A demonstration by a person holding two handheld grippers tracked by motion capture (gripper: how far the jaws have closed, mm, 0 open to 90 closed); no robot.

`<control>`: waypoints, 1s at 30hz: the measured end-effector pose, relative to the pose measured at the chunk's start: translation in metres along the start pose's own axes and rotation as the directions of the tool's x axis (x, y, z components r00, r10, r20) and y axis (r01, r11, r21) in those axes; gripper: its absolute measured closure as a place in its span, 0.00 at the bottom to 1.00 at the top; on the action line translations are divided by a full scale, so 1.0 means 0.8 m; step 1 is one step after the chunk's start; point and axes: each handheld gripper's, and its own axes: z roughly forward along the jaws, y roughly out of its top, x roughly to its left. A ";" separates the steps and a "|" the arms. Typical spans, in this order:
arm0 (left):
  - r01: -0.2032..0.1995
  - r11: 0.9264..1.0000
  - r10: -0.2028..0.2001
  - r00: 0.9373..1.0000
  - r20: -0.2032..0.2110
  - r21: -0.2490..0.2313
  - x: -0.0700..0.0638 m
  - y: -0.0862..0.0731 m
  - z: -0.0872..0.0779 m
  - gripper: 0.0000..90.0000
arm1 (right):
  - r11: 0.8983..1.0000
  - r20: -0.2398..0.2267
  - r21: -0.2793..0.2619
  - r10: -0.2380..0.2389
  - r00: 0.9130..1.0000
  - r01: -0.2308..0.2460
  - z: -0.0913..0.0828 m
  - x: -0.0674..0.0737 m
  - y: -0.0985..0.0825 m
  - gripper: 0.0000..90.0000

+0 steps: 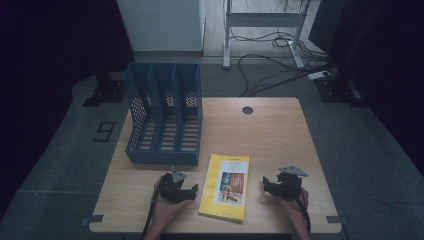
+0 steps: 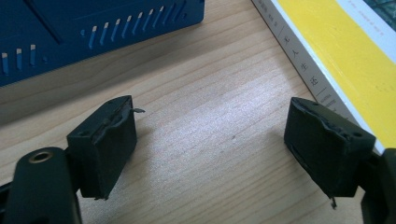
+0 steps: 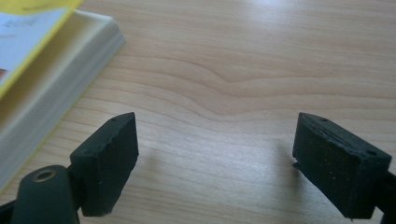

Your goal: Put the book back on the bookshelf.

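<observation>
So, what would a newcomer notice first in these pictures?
First the yellow book, lying flat near the front edge of the wooden table. The left gripper and the right gripper flank it, both open and empty. Behind the left gripper stands a blue file rack with three slots.
</observation>
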 end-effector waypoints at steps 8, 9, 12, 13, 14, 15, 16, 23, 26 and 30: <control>0.049 0.999 -0.049 0.999 0.019 -0.023 0.003 0.000 -0.002 0.23 | 0.999 -0.056 -0.043 -0.019 0.998 0.016 -0.011 0.019 0.008 0.18; 0.046 0.999 -0.046 0.999 0.020 -0.022 0.002 0.000 -0.002 0.23 | 0.999 -0.066 -0.045 -0.022 0.998 0.019 -0.013 0.023 0.009 0.18; 0.046 0.999 -0.045 0.998 0.041 -0.026 -0.001 0.000 -0.003 0.22 | 0.997 -0.078 -0.067 -0.035 0.996 0.030 -0.020 0.032 0.014 0.18; 0.052 0.998 -0.050 0.997 0.051 -0.033 -0.002 -0.001 -0.005 0.22 | 0.996 -0.086 -0.078 -0.038 0.996 0.031 -0.023 0.036 0.016 0.19; 0.055 0.998 -0.053 0.997 0.061 -0.040 -0.002 0.000 -0.007 0.22 | 0.996 -0.092 -0.085 -0.041 0.995 0.033 -0.026 0.040 0.017 0.19; 0.056 0.997 -0.054 0.997 0.062 -0.044 -0.003 0.000 -0.007 0.22 | 0.995 -0.100 -0.092 -0.044 0.994 0.035 -0.027 0.043 0.018 0.19; 0.056 0.997 -0.054 0.997 0.062 -0.044 -0.003 0.000 -0.007 0.22 | 0.995 -0.100 -0.092 -0.044 0.994 0.035 -0.027 0.043 0.018 0.19; 0.086 0.993 -0.078 0.992 0.097 -0.083 0.002 0.006 -0.018 0.22 | 0.994 -0.134 -0.087 -0.073 0.988 0.062 -0.025 0.069 0.030 0.20; 0.093 0.991 -0.083 0.991 0.106 -0.091 0.003 0.006 -0.020 0.22 | 0.993 -0.142 -0.086 -0.095 0.985 0.083 -0.022 0.081 0.034 0.20; 0.101 0.988 -0.085 0.987 0.134 -0.119 0.002 0.007 -0.027 0.22 | 0.992 -0.168 -0.093 -0.104 0.980 0.089 -0.018 0.095 0.035 0.20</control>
